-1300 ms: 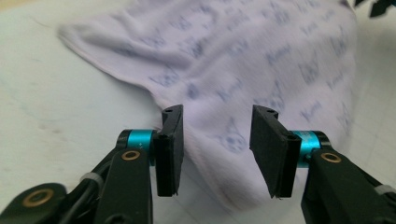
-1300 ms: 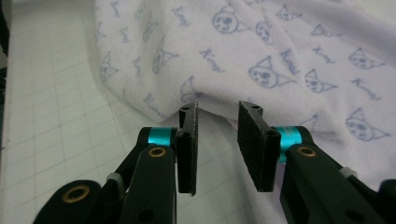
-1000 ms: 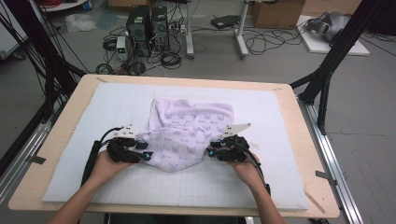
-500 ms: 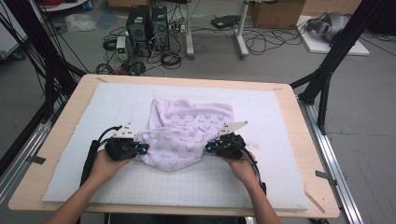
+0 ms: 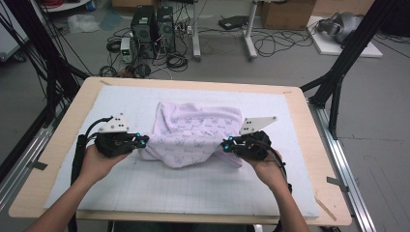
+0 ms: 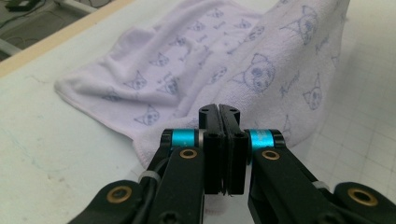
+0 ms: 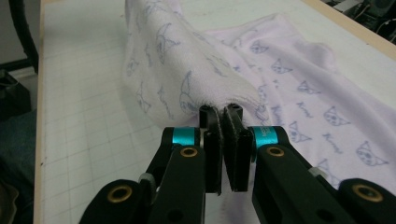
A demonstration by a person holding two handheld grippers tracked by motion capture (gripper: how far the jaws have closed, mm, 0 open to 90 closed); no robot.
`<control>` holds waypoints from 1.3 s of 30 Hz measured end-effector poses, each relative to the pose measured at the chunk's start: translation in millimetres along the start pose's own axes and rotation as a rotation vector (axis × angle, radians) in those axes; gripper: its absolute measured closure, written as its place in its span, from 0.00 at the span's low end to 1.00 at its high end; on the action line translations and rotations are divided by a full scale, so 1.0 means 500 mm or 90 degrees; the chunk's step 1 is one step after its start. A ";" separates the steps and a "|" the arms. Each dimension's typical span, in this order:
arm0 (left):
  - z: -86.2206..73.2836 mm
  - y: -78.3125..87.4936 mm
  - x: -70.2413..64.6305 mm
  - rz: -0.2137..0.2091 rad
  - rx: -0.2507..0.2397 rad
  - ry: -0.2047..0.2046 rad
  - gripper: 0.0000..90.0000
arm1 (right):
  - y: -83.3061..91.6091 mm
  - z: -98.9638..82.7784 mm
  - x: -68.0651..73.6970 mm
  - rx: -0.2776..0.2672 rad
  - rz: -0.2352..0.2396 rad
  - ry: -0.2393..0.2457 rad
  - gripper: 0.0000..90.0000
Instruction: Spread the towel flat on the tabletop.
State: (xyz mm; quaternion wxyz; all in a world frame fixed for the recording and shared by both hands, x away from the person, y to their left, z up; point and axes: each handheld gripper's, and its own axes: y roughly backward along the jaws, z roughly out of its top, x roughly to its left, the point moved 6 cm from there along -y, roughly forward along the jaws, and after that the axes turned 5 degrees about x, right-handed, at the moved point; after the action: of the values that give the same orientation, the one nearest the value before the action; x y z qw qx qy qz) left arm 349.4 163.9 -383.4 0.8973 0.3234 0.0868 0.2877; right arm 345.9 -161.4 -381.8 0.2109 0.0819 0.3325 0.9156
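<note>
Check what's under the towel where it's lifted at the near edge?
The towel, pinched by the left hand-held gripper and right hand-held gripper, shows bare gridded mat around it. Whatever lies beneath its far part, flat on the mat, is covered.

Your towel (image 5: 196, 133) sat mid-mat (image 5: 193, 188) on the table (image 5: 309, 145), left gripper (image 5: 143, 141) at its left edge, right gripper (image 5: 226, 144) at its right.

A grey floor (image 5: 377, 121) lies beyond the table's (image 5: 309, 145) far edge, strewn with black cables (image 5: 270, 46) (some coiled); computer towers (image 5: 153, 24) and cardboard boxes (image 5: 285, 13) stand behind.
</note>
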 end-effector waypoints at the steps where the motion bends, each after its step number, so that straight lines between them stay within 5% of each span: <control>1: 0.004 -0.007 0.008 0.003 0.000 0.005 0.98 | 0.001 0.000 -0.005 0.000 0.001 -0.009 0.97; 11: -0.036 -0.179 0.099 0.028 0.075 0.095 0.98 | -0.123 -0.058 -0.138 0.077 -0.016 -0.133 0.97; 16: -0.048 -0.208 0.112 0.020 0.074 0.121 0.97 | -0.173 -0.080 -0.161 0.085 -0.011 -0.166 0.95; 21: -0.045 -0.163 0.113 0.006 0.072 0.125 0.78 | -0.148 -0.076 -0.153 0.049 -0.026 -0.160 0.85; 25: -0.036 -0.104 0.098 0.001 0.009 0.126 0.72 | -0.099 -0.069 -0.126 -0.007 -0.042 -0.151 0.81; 29: -0.042 -0.072 0.071 -0.009 -0.002 0.104 0.69 | -0.064 -0.067 -0.085 -0.020 -0.040 -0.126 0.79; 34: -0.074 -0.092 0.032 -0.038 0.023 0.084 0.71 | -0.069 -0.079 -0.044 0.008 -0.036 -0.064 0.76; 39: -0.092 -0.135 0.005 -0.076 0.047 0.081 0.71 | -0.124 -0.097 -0.039 0.040 -0.021 -0.075 0.72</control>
State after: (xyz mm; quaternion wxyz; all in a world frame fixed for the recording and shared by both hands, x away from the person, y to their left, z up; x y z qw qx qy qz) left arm 366.8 147.4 -461.4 0.8929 0.3320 0.1729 0.2504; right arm 369.9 -154.9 -459.0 0.2423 0.1365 0.3494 0.8947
